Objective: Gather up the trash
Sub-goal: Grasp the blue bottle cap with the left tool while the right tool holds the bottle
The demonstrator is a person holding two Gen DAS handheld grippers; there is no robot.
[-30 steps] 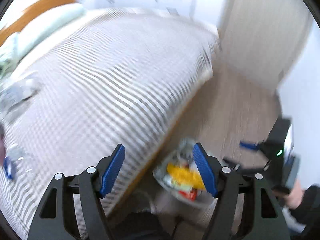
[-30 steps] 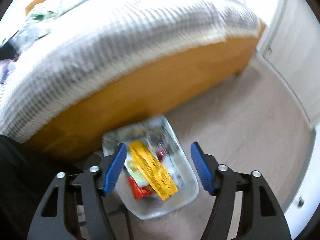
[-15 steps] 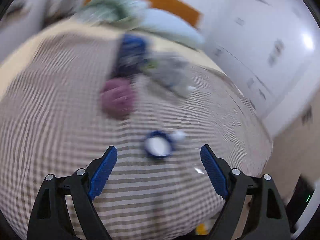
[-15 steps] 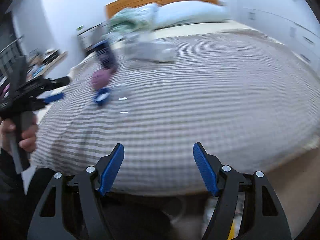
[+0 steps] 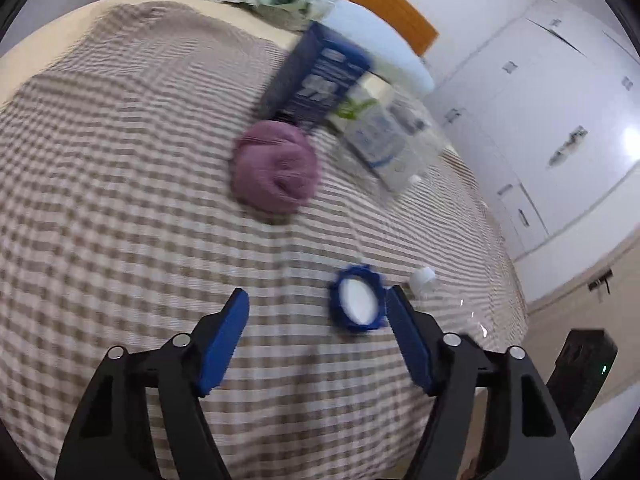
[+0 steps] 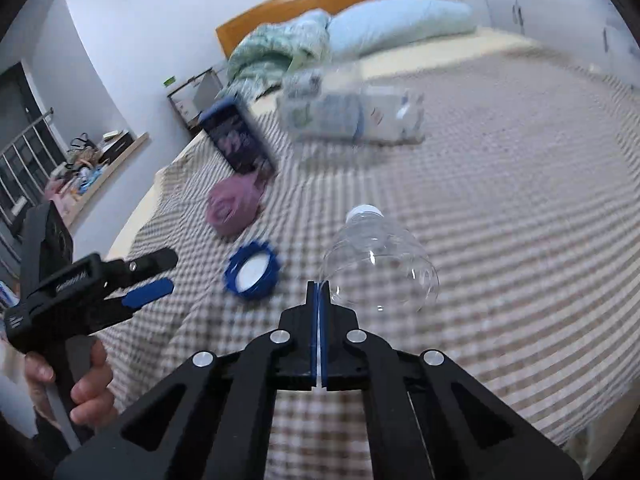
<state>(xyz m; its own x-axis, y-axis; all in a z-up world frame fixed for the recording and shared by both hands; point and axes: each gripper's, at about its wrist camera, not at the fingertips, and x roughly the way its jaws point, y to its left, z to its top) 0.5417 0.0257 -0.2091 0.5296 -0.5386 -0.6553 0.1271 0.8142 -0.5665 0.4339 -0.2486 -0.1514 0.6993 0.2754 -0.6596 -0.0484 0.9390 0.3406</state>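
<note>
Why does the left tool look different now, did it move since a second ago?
Yes. The left tool swung away from the trash bin on the floor and now points at the striped blanket, beside the blue lid. It is open, having just been closing.

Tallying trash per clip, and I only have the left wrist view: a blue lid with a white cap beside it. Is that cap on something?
Observer: Yes, the cap tops a clear bottle, right of the lid.
Operator: Where is the right gripper?
Observer: The right gripper is at the bottle's base. Its jaws have just closed and are shut; whether they pinch the plastic I cannot tell.
Operator: Anything past the bed's far side?
Observer: A cluttered ledge along the wall.
</note>
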